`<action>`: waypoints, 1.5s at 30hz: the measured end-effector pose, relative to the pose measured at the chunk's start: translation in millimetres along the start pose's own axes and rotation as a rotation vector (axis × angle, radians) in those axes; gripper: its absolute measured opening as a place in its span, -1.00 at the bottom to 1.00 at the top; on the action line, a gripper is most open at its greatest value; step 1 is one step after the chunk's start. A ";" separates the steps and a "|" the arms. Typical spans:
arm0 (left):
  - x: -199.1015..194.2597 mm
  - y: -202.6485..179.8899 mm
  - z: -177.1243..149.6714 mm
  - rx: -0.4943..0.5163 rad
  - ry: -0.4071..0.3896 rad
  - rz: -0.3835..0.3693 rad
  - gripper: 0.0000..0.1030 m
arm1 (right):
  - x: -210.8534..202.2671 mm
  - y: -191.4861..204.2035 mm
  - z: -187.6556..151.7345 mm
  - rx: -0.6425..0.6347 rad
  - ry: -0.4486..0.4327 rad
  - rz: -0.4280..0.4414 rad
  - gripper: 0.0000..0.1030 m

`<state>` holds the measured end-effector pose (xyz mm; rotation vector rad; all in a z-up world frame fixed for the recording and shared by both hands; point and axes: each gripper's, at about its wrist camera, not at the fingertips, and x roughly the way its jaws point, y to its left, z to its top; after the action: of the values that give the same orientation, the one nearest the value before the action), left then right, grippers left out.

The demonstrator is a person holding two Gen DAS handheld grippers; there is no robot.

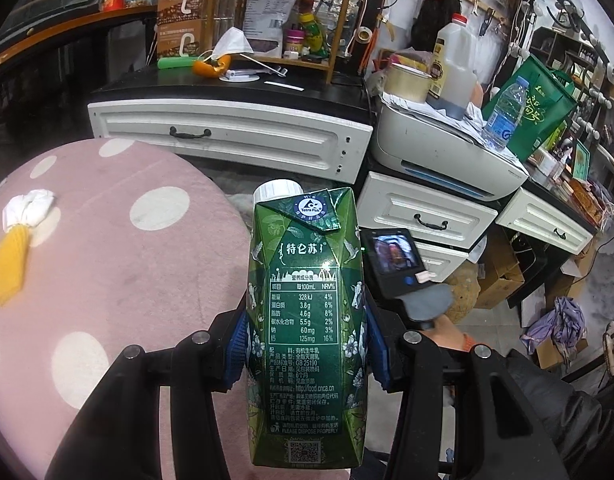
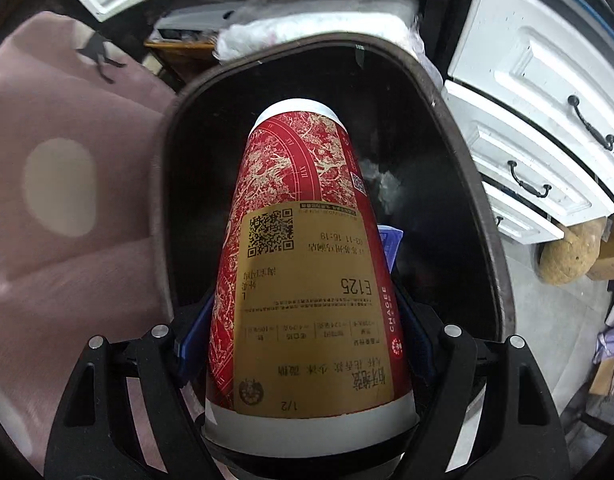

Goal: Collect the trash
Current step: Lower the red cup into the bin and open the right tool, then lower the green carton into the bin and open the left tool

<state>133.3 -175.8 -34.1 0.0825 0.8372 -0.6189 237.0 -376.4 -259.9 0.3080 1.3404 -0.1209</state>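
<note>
Bin [image 2: 483,216]: dark, mouth wide, directly under right gripper, beside pink spotted stool [image 1: 107,240] | Red cup [image 2: 307,260]: pinched by right gripper [image 2: 303,344], pointing base-first into the bin mouth – release only when centred inside the rim | Green milk carton [image 1: 307,320]: clamped upright in left gripper [image 1: 307,352], near, over stool edge – hold clear until the cup is released.

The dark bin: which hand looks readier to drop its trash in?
Probably the right. The right gripper holds the red cup pointing down into the bin's open mouth. The left gripper holds its green milk carton over the pink cushion.
</note>
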 end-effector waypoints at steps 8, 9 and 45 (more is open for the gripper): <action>6.1 -1.6 -3.7 0.001 0.021 -0.010 -0.05 | 22.3 -4.8 5.7 0.043 0.047 -0.028 0.55; 6.5 -1.1 -4.1 -0.001 0.023 -0.011 -0.05 | 19.9 -5.4 4.5 0.045 0.039 -0.021 0.56; 117.6 -60.2 11.1 0.087 0.234 0.019 -0.05 | -213.3 -80.1 -100.6 0.272 -0.597 -0.082 0.72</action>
<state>167.5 -285.2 -100.7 0.2451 1.0341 -0.6356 72.8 -442.9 -84.8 0.4072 0.7417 -0.4324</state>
